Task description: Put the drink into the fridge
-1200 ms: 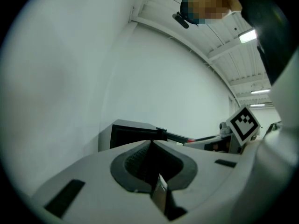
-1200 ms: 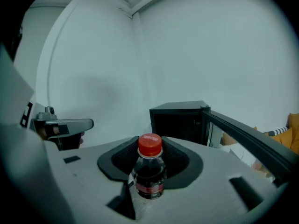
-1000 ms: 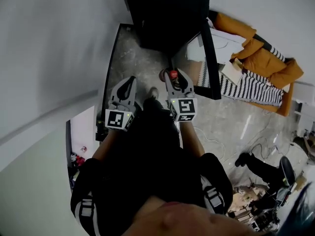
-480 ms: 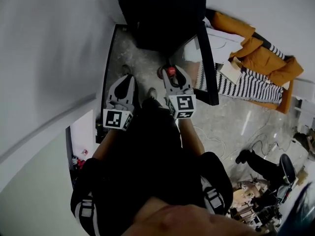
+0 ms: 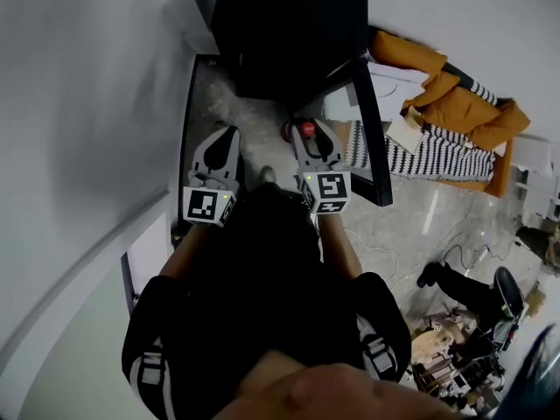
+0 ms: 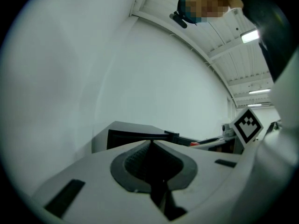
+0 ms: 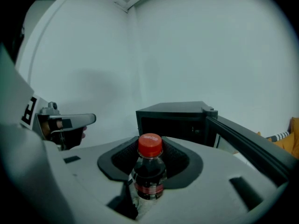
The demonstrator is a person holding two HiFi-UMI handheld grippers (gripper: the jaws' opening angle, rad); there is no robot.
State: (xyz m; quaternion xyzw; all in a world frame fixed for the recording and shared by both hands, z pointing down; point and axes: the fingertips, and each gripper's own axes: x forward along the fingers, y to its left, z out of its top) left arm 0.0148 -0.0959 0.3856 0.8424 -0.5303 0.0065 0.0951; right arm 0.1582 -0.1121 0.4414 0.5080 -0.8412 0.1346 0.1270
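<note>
You are holding the drink bottle upright in your right gripper, jaws squeezing it halfway shut, in front of the open fridge, your left gripper is hanging shut and empty, and bumping the door could knock the bottle loose.

Right of the right gripper: orange jacket crumpled on the floor, striped cloth touching it on the nearer side, tan box at the cloth's edge. Behind and right: loose cables. Left of the left gripper: white wall.
</note>
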